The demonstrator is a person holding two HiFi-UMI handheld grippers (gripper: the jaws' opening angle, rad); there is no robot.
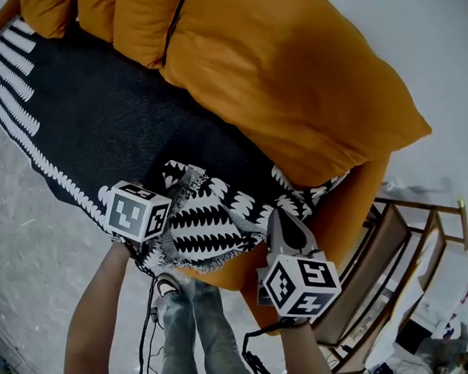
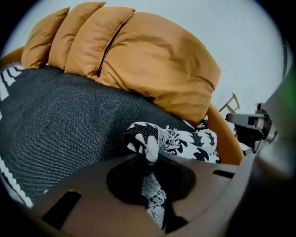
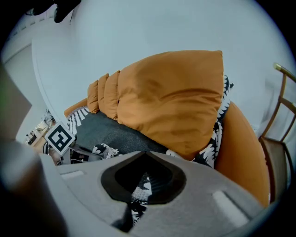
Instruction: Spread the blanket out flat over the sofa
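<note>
Pinching the bunched, patterned end of the blanket [image 1: 204, 218] at the front edge of the sofa [image 1: 350, 209], the left tongs [image 2: 150, 157] and right tongs [image 3: 143, 180] each clamp a fold, forearms reaching down side by side. Beyond them its dark body lies flat up to the back cushions [image 1: 291, 73]. The next move probably calls for drawing that end rightward, flat.

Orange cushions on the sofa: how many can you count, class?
4. All lean in a row against the back of the sofa, above the blanket: the largest cushion at the near end, then the second, third and farthest. None seems hidden.
</note>
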